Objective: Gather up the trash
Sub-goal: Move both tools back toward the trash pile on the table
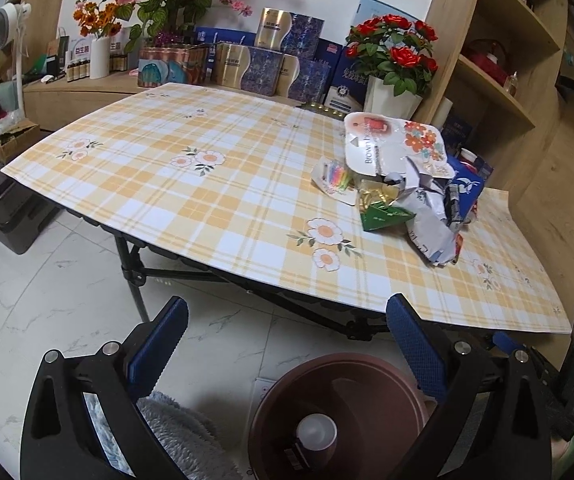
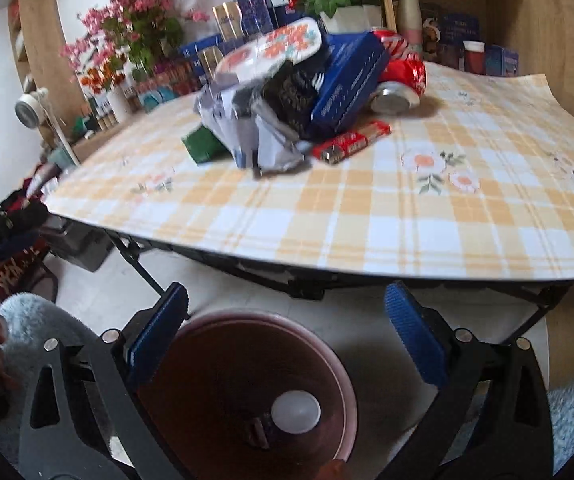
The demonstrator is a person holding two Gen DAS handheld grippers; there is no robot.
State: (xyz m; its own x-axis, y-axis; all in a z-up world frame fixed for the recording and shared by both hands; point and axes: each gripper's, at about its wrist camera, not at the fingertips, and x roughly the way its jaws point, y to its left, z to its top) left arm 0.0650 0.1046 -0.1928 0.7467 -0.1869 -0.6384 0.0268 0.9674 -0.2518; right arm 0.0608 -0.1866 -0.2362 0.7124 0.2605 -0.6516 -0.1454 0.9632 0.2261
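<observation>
Both grippers, L (image 1: pixel 287 356) & R (image 2: pixel 285 344), spread wide, empty, over bin (image 2: pixel 343 372) w/ cup (image 2: pixel 296 412) inside. Trash pile (image 1: pixel 407 184) on table (image 1: pixel 191 200).

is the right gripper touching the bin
Apart. In the right wrist view the right gripper hangs open above the bin on the floor, both fingers clear of its rim.

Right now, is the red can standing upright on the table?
No, in the right wrist view the red can lies on its side on the table, its silver end facing the camera.
</observation>
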